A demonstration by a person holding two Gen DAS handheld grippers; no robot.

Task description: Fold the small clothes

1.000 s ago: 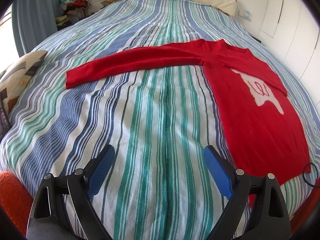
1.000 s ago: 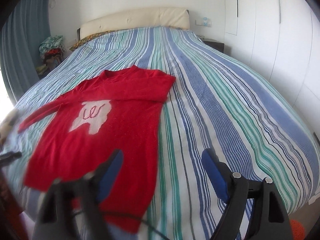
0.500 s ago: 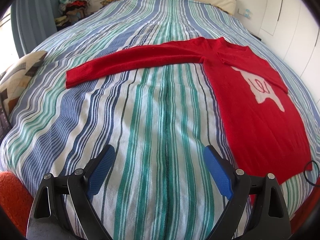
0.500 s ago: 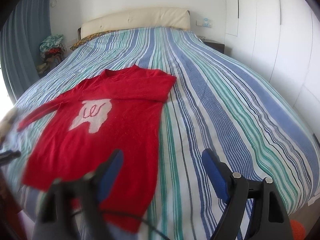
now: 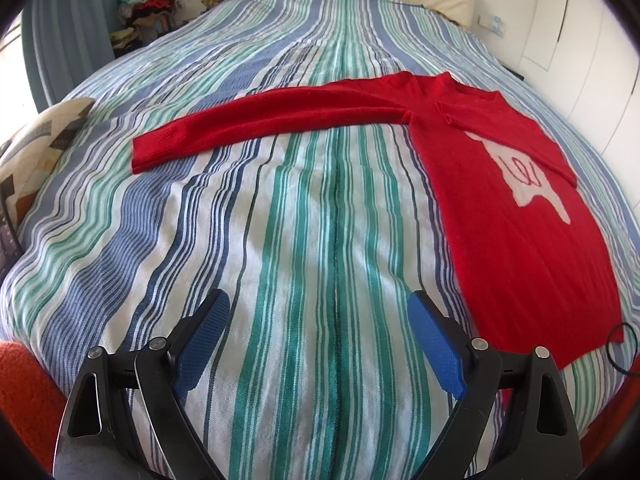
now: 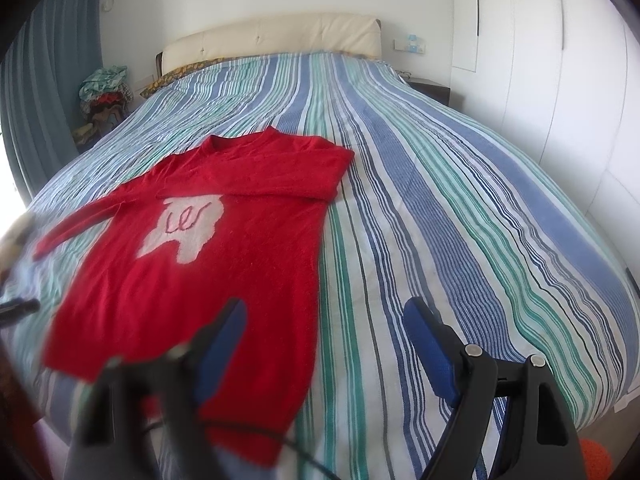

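Now, both my tools hang spread and empty over the striped bedspread.

My left gripper should take the cuff of the outstretched sleeve; my right gripper hovers at the red sweater hem, whose other sleeve already lies folded across the chest.

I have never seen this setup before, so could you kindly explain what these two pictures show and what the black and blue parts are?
No robot here: a person holds a clamp-like gripper in each hand, each carrying a forward-looking fisheye camera. One picture comes from the left gripper, the other from the right gripper. The black arms with blue pads are their jaws, open and holding nothing. On the striped bedspread lies a red sweater, one sleeve stretched out, the other folded across the chest.
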